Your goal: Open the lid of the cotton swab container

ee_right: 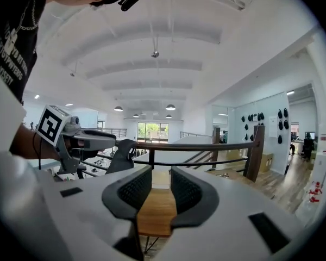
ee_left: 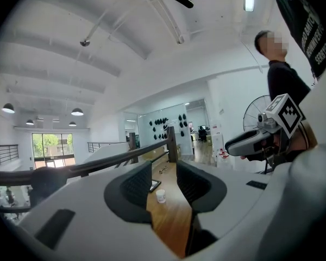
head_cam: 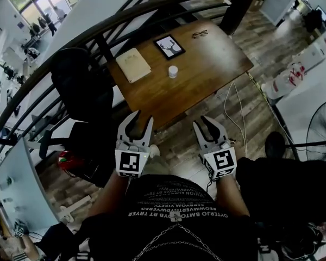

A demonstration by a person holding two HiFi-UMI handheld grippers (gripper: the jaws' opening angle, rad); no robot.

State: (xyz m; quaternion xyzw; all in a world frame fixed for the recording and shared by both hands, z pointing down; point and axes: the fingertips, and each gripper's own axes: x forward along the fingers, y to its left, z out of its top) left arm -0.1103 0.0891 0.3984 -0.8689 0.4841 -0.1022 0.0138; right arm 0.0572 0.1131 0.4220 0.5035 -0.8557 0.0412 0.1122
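Plainly, left claw (head_cam: 143, 118) and right claw (head_cam: 205, 123) hang open and empty, far from the swab container (head_cam: 173, 73); one should brace it, the other lift the lid (head_cam: 173, 68)

We see wooden table (head_cam: 206, 64) | on it framed picture (head_cam: 169, 47) beside cream book (head_cam: 133, 64) | glasses (head_cam: 200, 34) near far edge | black chair (head_cam: 79, 86) left | fan (head_cam: 323, 132) right

Left tongs (head_cam: 140, 119) and right tongs (head_cam: 206, 123) held forward, jaws apart.
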